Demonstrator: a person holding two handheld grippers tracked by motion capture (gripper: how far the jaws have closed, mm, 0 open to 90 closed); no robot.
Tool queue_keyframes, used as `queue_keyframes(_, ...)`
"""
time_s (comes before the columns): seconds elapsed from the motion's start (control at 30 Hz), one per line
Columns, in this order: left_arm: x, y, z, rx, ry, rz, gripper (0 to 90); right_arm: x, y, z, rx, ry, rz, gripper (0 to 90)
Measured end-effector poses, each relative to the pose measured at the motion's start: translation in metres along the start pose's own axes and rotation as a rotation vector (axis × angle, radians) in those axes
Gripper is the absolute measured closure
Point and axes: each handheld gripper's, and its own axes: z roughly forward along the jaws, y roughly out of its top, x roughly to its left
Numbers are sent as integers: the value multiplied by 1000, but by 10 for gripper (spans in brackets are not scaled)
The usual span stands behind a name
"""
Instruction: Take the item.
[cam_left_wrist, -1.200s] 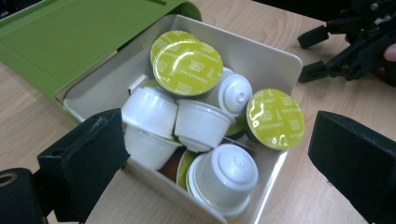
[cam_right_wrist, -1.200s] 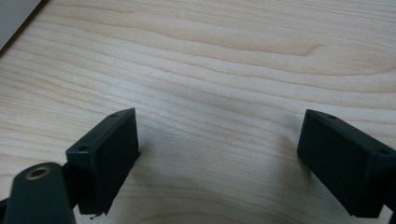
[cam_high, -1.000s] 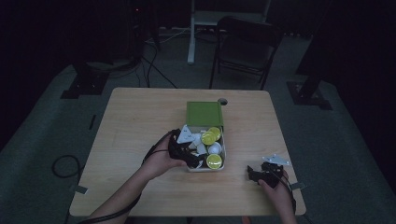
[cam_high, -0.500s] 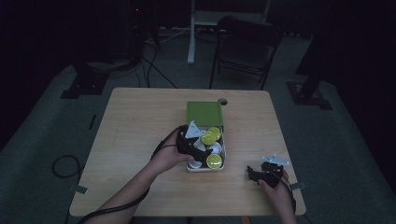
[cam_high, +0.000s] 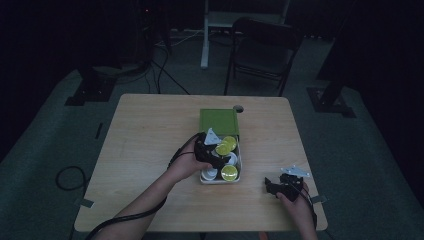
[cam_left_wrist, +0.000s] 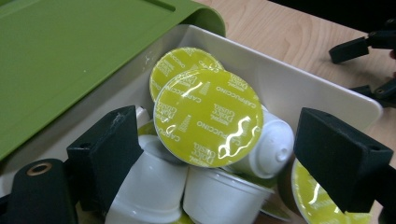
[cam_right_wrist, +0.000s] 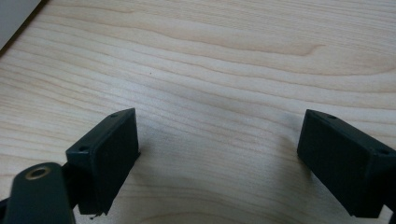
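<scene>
In the high view, the person's left forearm comes up from the bottom edge and slants toward the middle of the table (cam_high: 150, 135), the hand curled round the left hand-held gripper (cam_high: 214, 156), which reaches over the near-left part of a white box (cam_high: 239, 161) of coffee capsules; the box's green lid (cam_high: 219, 121) lies flat just beyond it, hinged back. The right hand sits low at the near right corner of the table, well apart from the box, holding the right hand-held gripper (cam_high: 272, 185) level and pointing left, its grey plate on top. In the left gripper view, the two black jaws rise on either side of the heap of capsules, tilted down into the box; they have just been closing and now stand at a middling gap. Between them lies a yellow-green foil-topped capsule (cam_left_wrist: 208, 117) printed "cappuccino", tilted with its foil toward the camera and resting on white capsule cups (cam_left_wrist: 224, 191). The left jaw sits against a white cup at its inner side, while the right jaw is apart from the foil top, so nothing is gripped. A second foil top (cam_left_wrist: 184, 65) leans against the box's far wall behind the first. In the right gripper view, the jaws stand wide apart, hanging just over bare wood with nothing between them.
</scene>
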Motion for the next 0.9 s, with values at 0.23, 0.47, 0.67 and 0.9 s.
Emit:
queue_keyframes(0.23,1,3,7,10,4,16,157,0,0,0,0,0,0,121)
queue_keyframes(0.47,1,8,11,11,-10,22,225,0,0,0,0,0,0,120)
queue_keyframes(0.67,2,8,15,25,-23,1,291,0,0,0,0,0,0,121)
queue_keyframes(0.9,2,13,8,8,-9,-13,381,0,0,0,0,0,0,120)
